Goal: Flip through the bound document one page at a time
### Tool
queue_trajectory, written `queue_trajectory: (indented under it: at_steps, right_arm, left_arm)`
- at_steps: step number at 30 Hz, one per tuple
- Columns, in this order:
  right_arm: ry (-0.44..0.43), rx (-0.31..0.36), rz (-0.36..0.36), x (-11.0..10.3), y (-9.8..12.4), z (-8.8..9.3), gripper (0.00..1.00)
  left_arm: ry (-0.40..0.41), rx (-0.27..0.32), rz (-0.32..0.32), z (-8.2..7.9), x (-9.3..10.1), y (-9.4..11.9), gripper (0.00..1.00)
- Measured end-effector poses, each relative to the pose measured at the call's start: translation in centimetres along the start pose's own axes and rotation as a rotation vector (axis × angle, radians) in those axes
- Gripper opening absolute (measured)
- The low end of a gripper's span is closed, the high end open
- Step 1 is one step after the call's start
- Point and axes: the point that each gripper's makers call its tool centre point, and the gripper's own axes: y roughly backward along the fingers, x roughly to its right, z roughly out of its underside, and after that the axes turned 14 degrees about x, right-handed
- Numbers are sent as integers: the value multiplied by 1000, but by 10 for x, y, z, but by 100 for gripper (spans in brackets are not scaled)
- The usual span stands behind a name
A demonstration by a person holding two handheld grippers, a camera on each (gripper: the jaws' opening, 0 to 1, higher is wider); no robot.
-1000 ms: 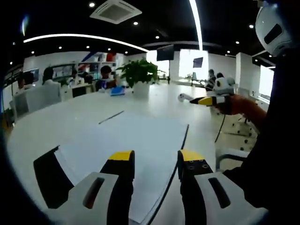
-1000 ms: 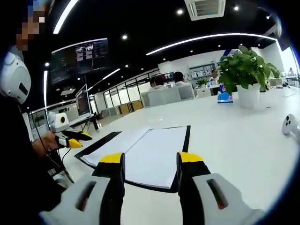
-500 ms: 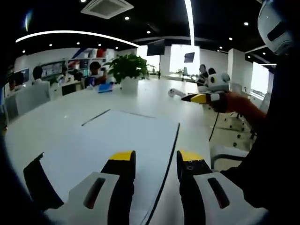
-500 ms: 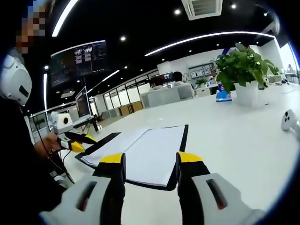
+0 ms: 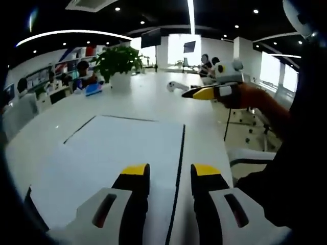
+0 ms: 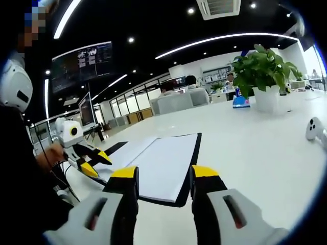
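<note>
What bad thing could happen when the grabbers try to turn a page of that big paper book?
The pages of the bound document lie flat and stacked, so the left gripper, open at its near edge, might pinch several sheets at once. The right gripper hovers open and holds nothing down, so the document might slide on the smooth white table.

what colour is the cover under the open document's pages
Black: the cover frames the white pages as a dark border, clearest in the right gripper view.

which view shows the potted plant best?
Right gripper view: the potted plant is large and sharp, white pot and leaves clear on the white table. Left gripper view shows it smaller and dimmer, far across the table.
</note>
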Motion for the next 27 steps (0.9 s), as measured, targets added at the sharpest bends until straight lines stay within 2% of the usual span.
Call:
queue_trajectory:
  at_steps: [8,15,21,27]
  right_arm:
    - [3,-14,-7,1,-1,6,40]
    - [0,-11,-3,7,1,7,39]
    - [0,-31,-16,8,0,15,38]
    - [0,-33,-21,10,0,14,38]
  left_arm:
    - [-14,-25,7,10,-6,-11,32]
    - [-26,-59,32,17,-2,-19,32]
    - [-38,-65,32,20,-1,-24,32]
    - [-39,-81,26,27,-3,-29,30]
